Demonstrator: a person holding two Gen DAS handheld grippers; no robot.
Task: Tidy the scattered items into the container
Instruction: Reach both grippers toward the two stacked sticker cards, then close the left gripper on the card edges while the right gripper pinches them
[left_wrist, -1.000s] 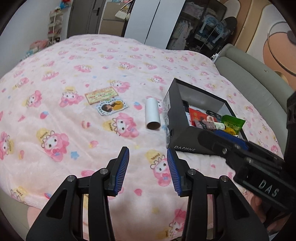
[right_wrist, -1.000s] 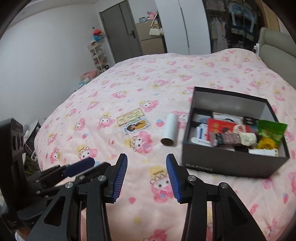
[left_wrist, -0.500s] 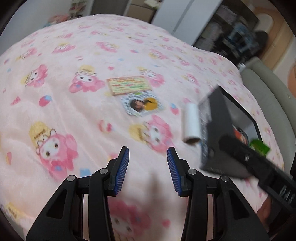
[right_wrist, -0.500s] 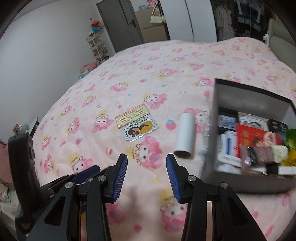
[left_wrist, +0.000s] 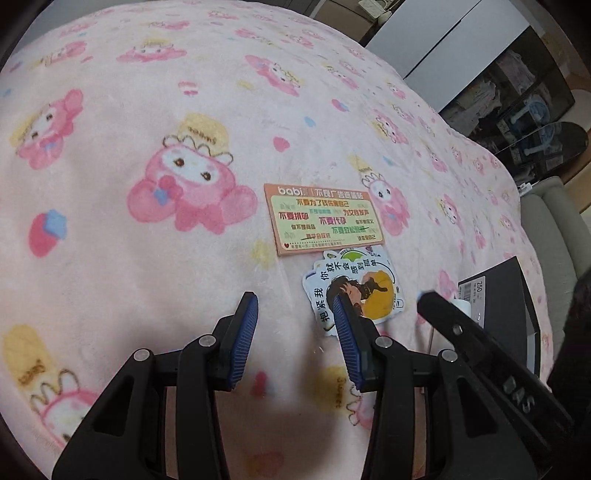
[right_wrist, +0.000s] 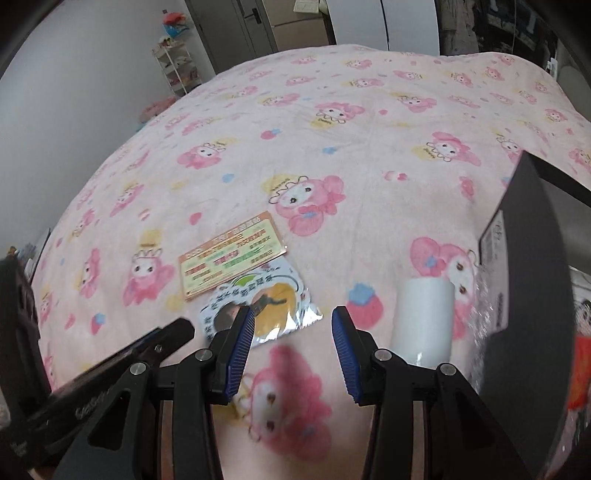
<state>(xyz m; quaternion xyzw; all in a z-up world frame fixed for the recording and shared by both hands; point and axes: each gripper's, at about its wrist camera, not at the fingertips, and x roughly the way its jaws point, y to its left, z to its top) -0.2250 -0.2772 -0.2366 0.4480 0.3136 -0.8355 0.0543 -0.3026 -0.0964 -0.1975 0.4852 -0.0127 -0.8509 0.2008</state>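
An orange card with green print (left_wrist: 323, 218) (right_wrist: 231, 260) lies flat on the pink blanket, touching a die-cut cartoon sticker (left_wrist: 364, 286) (right_wrist: 275, 308) just below it. My left gripper (left_wrist: 295, 304) is open and low over the blanket, its right finger over the sticker's near edge. My right gripper (right_wrist: 291, 317) is open too, the sticker at its left fingertip. A white roll (right_wrist: 424, 319) lies to its right, beside the black box (right_wrist: 528, 280) (left_wrist: 498, 299). Nothing is held.
The pink cartoon-print blanket (right_wrist: 332, 129) covers a large bed. A grey headboard cushion (left_wrist: 554, 229) runs along the right. Wardrobes, a door and a white shelf rack (right_wrist: 177, 68) stand beyond the bed. Each gripper's body shows in the other's view.
Both grippers have moved forward and down toward the card and sticker, which now look much larger. The box has slid to the right edge of both views. Both stay open.
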